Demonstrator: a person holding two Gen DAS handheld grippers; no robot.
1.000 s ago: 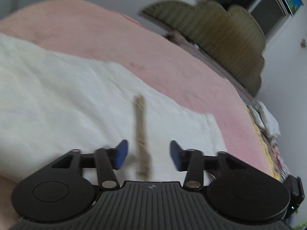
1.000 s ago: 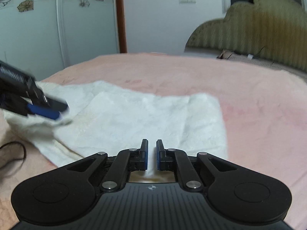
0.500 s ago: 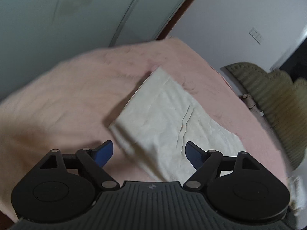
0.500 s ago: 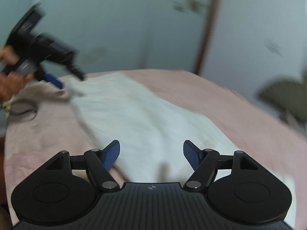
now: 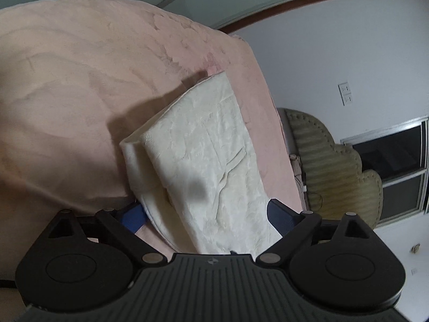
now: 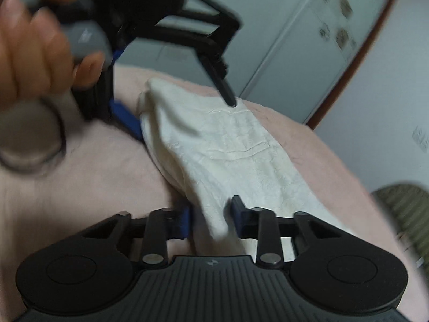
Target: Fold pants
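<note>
The cream-white pants (image 5: 203,155) lie folded into a long strip on the pink bed cover (image 5: 67,94). My left gripper (image 5: 206,214) is wide open with its blue pads on either side of the strip's near end. In the right wrist view the pants (image 6: 236,155) run away from me, and my right gripper (image 6: 211,217) has its blue pads close around a raised fold of the near edge. The left gripper (image 6: 182,112) shows there too, held by a hand, straddling the far end.
The pink bed cover (image 6: 80,182) fills the foreground. An olive scalloped headboard (image 5: 329,161) stands at the right, below a dark window (image 5: 394,155). A pale wardrobe door (image 6: 295,40) and white wall stand beyond the bed.
Both grippers swung round to opposite ends of the folded pants. The left stayed wide open and dropped over the cloth. The right narrowed from wide open onto a fold.
</note>
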